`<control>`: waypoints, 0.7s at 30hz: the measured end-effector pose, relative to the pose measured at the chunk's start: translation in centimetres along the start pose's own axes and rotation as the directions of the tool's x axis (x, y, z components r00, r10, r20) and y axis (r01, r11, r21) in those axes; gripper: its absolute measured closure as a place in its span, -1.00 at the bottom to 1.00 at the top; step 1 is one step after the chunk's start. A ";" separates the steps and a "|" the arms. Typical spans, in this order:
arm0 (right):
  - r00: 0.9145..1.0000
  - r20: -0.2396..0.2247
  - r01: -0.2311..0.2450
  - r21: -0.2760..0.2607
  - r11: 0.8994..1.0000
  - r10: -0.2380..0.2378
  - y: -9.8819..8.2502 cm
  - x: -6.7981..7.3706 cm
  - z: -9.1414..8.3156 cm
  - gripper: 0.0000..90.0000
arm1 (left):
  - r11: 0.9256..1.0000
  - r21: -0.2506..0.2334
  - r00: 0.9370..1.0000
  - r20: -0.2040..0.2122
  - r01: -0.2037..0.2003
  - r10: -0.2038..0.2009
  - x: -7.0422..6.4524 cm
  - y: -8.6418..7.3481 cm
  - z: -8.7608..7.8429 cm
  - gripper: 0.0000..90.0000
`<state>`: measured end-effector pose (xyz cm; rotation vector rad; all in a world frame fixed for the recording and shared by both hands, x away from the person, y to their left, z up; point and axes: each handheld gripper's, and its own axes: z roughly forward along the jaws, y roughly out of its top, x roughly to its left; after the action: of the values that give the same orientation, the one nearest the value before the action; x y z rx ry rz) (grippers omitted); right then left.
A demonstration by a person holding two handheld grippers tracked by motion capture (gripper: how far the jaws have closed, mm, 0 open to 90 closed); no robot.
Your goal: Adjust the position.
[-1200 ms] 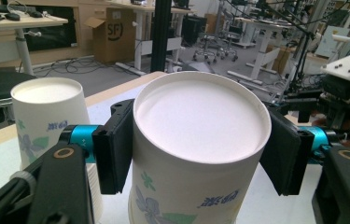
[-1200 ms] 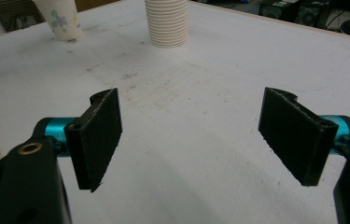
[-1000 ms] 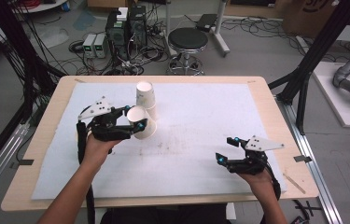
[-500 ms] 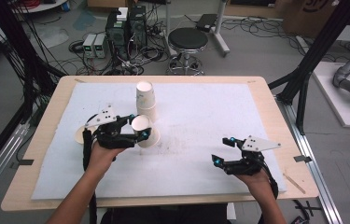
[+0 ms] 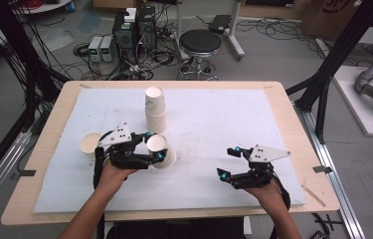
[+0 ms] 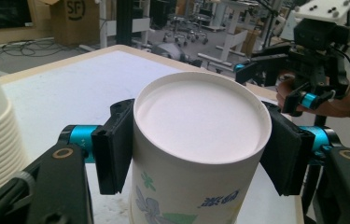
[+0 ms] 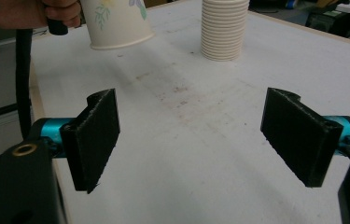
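Note:
An upside-down paper cup [image 6: 196,140] with a flower print sits between the jaws of my left gripper [image 6: 196,154], and both pads press on its sides. In the high view this cup [image 5: 158,145] is left of centre, low over the white mat and slightly tilted. Just beyond it stands a tall stack of cups [image 5: 154,109], which is also at the far edge of the right gripper view as the stack [image 7: 224,30]. My right gripper [image 7: 191,135] is at the front right, its jaws have just been opening, and nothing is between them.
A single cup [image 5: 90,144] rests on the white mat [image 5: 233,114] behind my left hand. The wooden table edge [image 5: 293,107] runs close on the right. A stool [image 5: 200,45] and cabled equipment [image 5: 134,30] stand beyond the far edge.
My left gripper has come down and nearer with the cup, away from the stack, uncovering the single cup at the left. My right gripper has shifted slightly left.

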<state>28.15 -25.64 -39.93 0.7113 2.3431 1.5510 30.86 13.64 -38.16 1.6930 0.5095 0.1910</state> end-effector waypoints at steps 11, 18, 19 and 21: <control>0.991 -0.129 0.024 0.004 1.000 -0.024 1.4 0.6 2.1 -0.55 | 0.999 0.039 0.988 0.156 -0.023 0.017 -1.1 -0.3 1.3 -0.25; 0.983 -0.178 0.054 0.010 0.999 -0.051 2.0 1.1 3.1 -0.55 | 0.998 0.053 0.983 0.185 -0.025 0.015 -1.6 -0.4 2.2 -0.25; 0.981 -0.186 0.056 0.012 0.998 -0.052 2.1 1.2 3.3 -0.55 | 0.998 0.054 0.982 0.190 -0.023 0.012 -1.6 -0.4 2.3 -0.25; 0.979 -0.196 0.055 0.016 0.998 -0.051 2.1 1.3 3.4 -0.55 | 0.998 0.058 0.981 0.194 -0.029 0.017 -1.6 -0.3 2.4 -0.25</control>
<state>29.17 -21.57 -39.31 0.5168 2.4984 1.6427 30.33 10.79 -38.69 1.7558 0.3537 0.0271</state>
